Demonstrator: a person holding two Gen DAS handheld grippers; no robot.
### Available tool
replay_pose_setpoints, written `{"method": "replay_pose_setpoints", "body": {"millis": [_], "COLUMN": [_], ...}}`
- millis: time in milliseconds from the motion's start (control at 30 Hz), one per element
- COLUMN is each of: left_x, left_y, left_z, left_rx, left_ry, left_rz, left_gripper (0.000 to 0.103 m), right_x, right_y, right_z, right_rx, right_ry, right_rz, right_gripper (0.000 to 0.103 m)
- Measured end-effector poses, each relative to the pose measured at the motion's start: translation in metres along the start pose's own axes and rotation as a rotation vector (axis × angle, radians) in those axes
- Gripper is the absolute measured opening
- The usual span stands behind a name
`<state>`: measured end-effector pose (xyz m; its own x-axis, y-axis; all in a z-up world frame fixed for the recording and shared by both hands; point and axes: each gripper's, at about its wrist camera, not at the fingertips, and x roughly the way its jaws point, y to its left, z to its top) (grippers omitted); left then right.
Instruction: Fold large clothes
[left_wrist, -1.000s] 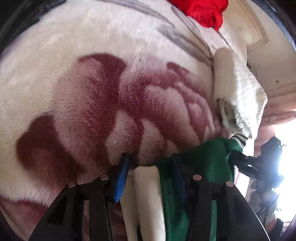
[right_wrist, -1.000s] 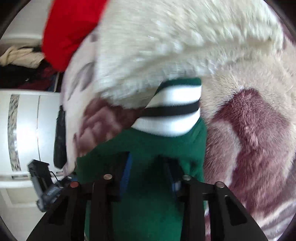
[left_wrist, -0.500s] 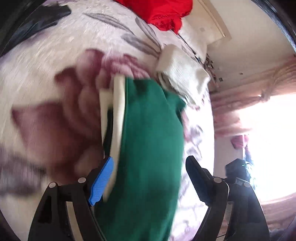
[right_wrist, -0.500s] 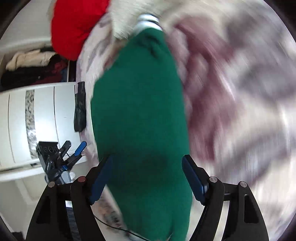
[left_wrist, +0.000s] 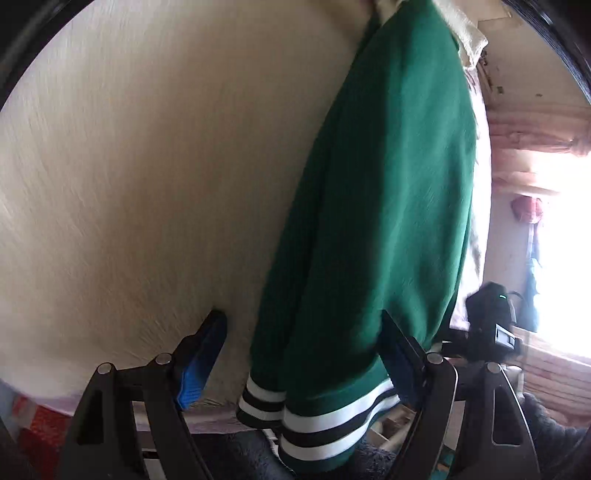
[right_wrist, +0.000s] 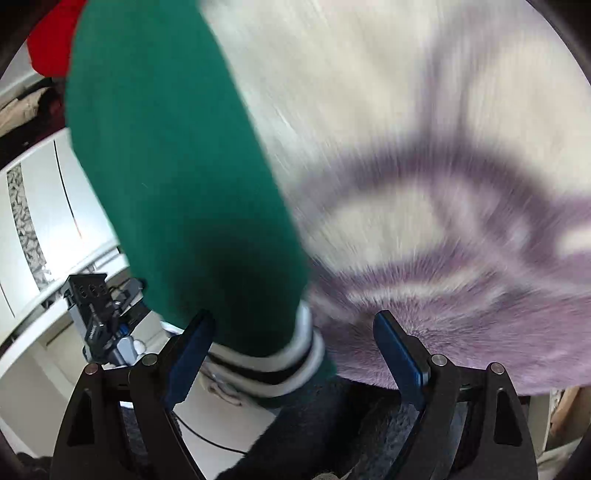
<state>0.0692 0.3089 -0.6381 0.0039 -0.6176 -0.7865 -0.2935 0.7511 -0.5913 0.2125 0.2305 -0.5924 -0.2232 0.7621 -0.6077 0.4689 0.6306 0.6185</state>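
Note:
A green garment (left_wrist: 388, 184) with a white-and-black striped hem (left_wrist: 325, 417) lies stretched out long on the plush bed blanket (left_wrist: 147, 184). Its hem end hangs at the bed's near edge. My left gripper (left_wrist: 301, 321) is open, and the hem end lies between its fingers with the pads apart from the cloth. In the right wrist view the same garment (right_wrist: 177, 166) runs away from me along the blanket's left side. My right gripper (right_wrist: 293, 321) is open and its jaws are opening wider. The striped cuff (right_wrist: 295, 354) sits loose between them, nearer the left finger.
A red garment (right_wrist: 51, 44) lies at the far end of the bed, and a cream folded cloth (left_wrist: 465, 33) sits beyond the green one. White wardrobe doors (right_wrist: 44, 206) stand left of the bed. A bright window (left_wrist: 561, 258) and pink curtain (left_wrist: 535, 125) are on the other side.
Both grippers were shut on the green garment, opened and let it go. They have drawn back along the bed to its near edge, leaving the garment laid out flat.

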Motion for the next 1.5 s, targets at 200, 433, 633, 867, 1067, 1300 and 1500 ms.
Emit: {"method": "replay_pose_setpoints", "body": {"millis": [200, 433, 633, 867, 1067, 1300, 1500], "left_x": [0.008, 0.011, -0.003, -0.031, -0.016, -0.075, -0.130], "left_y": [0.006, -0.015, -0.026, -0.032, -0.006, -0.061, -0.115], "left_z": [0.009, 0.007, -0.007, -0.049, -0.053, -0.028, 0.014], "left_rx": [0.013, 0.111, 0.144, 0.096, -0.031, 0.033, 0.058], "left_ry": [-0.039, -0.108, -0.158, -0.155, -0.095, -0.185, -0.285], "left_rz": [-0.119, -0.124, -0.100, -0.159, -0.184, -0.196, -0.277], "left_gripper": [0.092, 0.078, 0.026, 0.024, 0.025, 0.025, 0.024], "right_x": [0.026, 0.065, 0.059, 0.037, 0.030, 0.014, -0.052], "right_y": [-0.037, -0.016, -0.022, -0.024, -0.072, -0.025, 0.058], "right_z": [-0.007, -0.019, -0.053, -0.123, -0.159, -0.143, -0.126], "right_rx": [0.124, 0.033, 0.082, 0.131, 0.209, 0.131, -0.024], "right_ry": [-0.089, -0.046, -0.119, -0.116, -0.061, -0.045, -0.090], "right_rz": [0.293, 0.355, 0.369, 0.406, 0.365, 0.387, 0.472], "right_gripper": [0.103, 0.076, 0.028, 0.024, 0.026, 0.026, 0.025]}}
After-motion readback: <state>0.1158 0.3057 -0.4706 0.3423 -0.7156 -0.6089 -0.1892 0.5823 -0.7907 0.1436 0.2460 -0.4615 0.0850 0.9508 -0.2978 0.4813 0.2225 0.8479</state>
